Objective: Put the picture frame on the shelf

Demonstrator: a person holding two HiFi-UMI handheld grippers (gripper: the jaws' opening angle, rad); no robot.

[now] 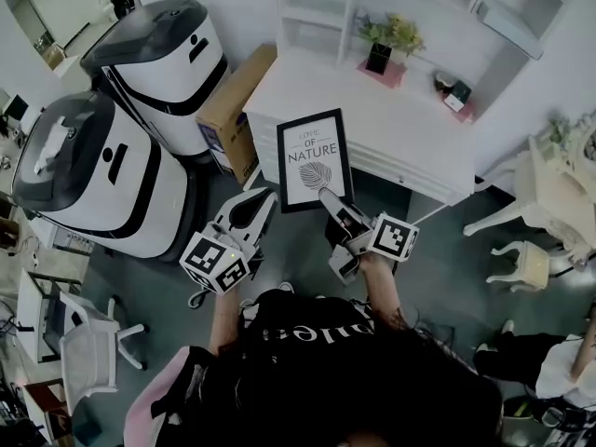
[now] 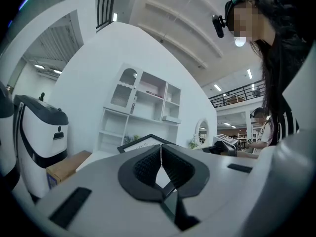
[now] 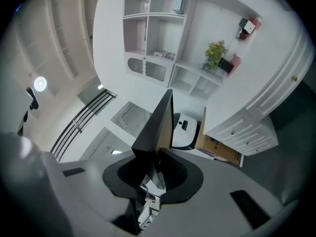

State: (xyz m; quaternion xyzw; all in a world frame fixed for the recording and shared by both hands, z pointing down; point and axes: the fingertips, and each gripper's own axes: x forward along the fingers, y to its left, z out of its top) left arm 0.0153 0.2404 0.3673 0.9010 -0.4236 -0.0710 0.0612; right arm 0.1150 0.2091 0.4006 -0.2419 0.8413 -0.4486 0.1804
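Before the white shelf unit (image 1: 391, 119), the right gripper (image 1: 328, 199) pinches the picture frame (image 1: 314, 159) by its lower edge, upright and facing out, seemingly ready to stand there, while the left gripper (image 1: 264, 200) hangs off the unit's front, jaws pressed together on nothing.

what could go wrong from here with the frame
The right gripper pinches the frame by its lower edge only, so it may swing or slip. The left gripper is shut and empty, giving no support. Set down carelessly, the frame might knock the plant on the shelf.
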